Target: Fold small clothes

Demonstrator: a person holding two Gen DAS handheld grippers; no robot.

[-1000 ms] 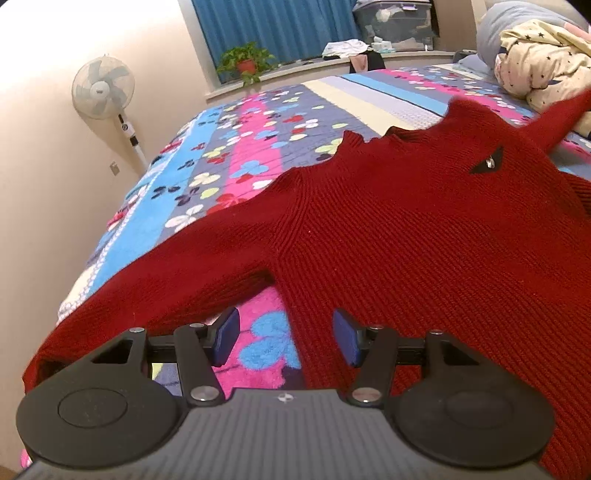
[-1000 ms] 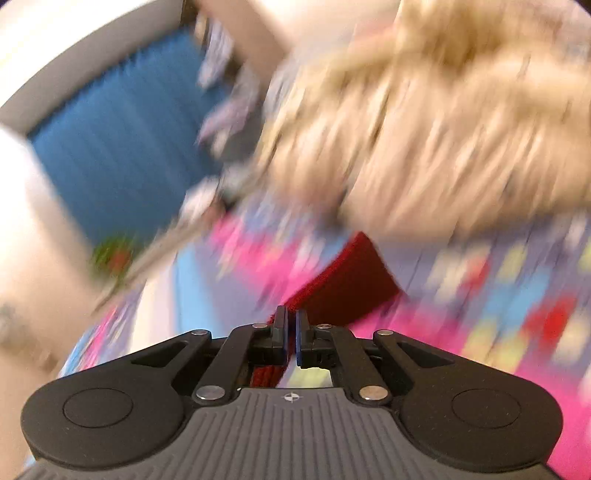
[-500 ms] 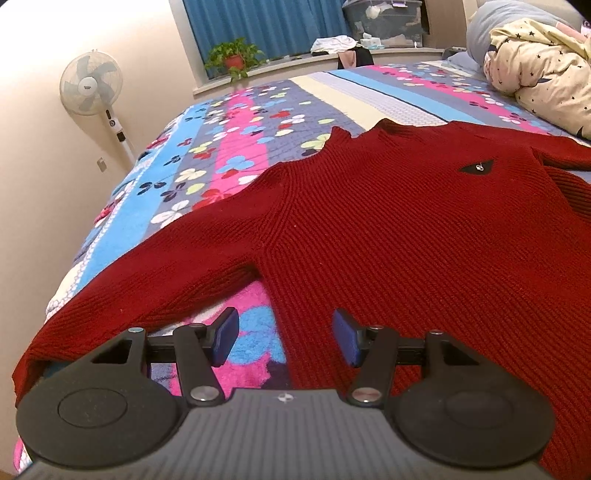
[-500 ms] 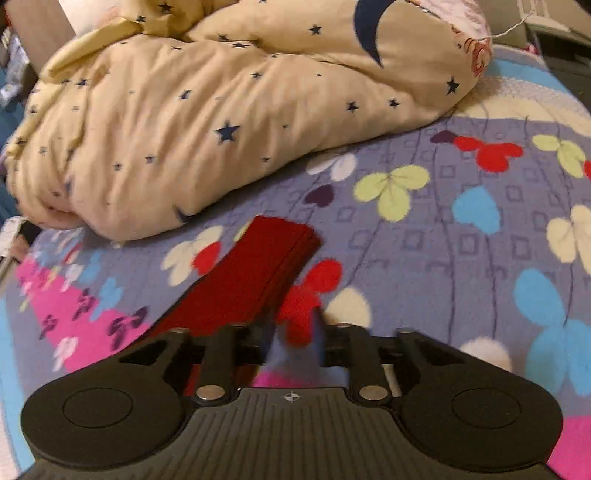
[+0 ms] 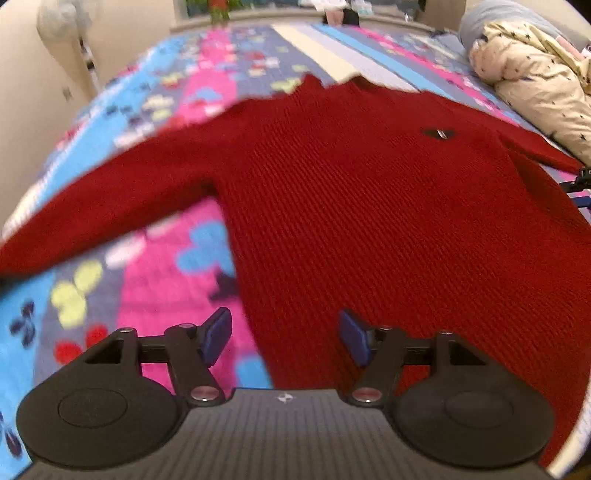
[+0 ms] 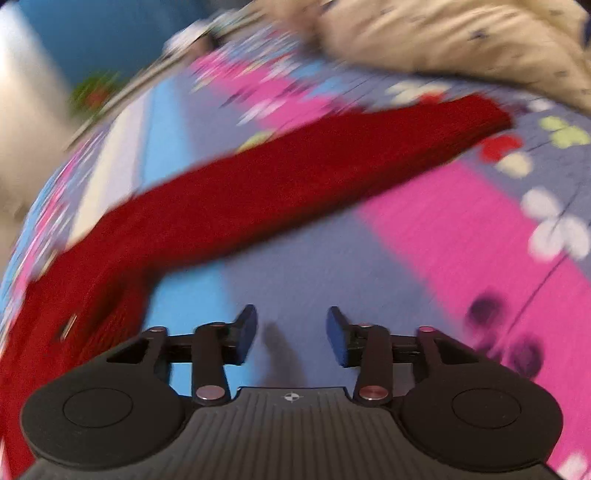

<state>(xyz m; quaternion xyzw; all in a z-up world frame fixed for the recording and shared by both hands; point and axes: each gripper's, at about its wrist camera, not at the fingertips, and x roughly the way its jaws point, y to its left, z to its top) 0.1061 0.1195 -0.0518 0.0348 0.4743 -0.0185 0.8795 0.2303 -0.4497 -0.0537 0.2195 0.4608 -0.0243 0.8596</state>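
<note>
Let go of the sleeve [image 6: 295,184] since a second ago; right hand-held gripper [image 6: 291,332] now released, low centre over bare bed [image 6: 424,236]. Left hand-held gripper [image 5: 284,339] released too, straddling the sweater [image 5: 369,206] hem, probably for folding. Duvet [image 5: 535,74] upper right, crowding the sleeve.

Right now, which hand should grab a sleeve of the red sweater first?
Probably the right gripper: its open jaws hover over the bedspread below the outstretched sleeve. The left gripper faces the sweater's body.

Sweater [image 5: 369,206] spread flat on bedspread [image 5: 155,288], duvet [image 5: 535,85] behind its right sleeve [image 6: 332,173], fan [image 5: 62,18] far left
</note>
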